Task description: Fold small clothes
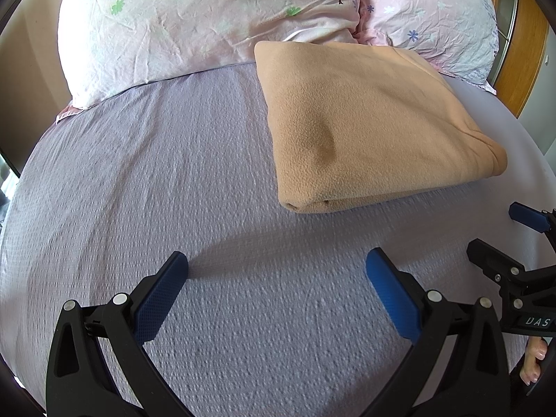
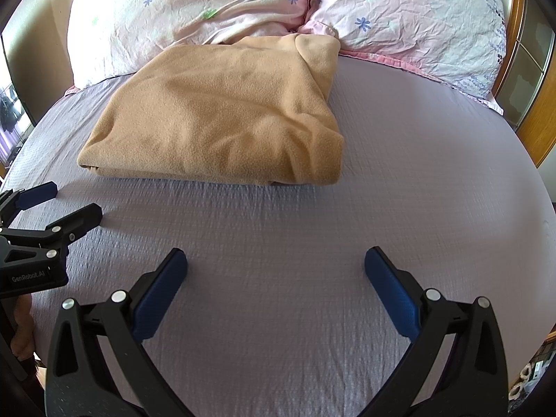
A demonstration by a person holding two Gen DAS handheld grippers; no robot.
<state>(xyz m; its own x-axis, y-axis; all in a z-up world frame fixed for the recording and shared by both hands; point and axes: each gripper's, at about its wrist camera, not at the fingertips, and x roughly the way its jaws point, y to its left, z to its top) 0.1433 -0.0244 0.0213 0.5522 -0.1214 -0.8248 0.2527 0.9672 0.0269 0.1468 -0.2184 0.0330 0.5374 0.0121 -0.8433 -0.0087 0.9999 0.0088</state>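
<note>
A tan fleece garment [image 1: 368, 121] lies folded into a thick rectangle on the lilac bed sheet [image 1: 156, 173], its far edge against the pillows. It also shows in the right wrist view [image 2: 222, 114]. My left gripper [image 1: 276, 264] is open and empty, hovering over the sheet in front of the garment. My right gripper [image 2: 275, 260] is open and empty too, also short of the garment. Each gripper shows at the edge of the other's view: the right one [image 1: 500, 232] and the left one [image 2: 69, 205].
Two floral pink pillows [image 2: 194, 10] [image 2: 417, 27] lie at the head of the bed. A wooden headboard or door frame [image 2: 535, 104] stands at the right. The lilac sheet [image 2: 417, 173] stretches around the garment.
</note>
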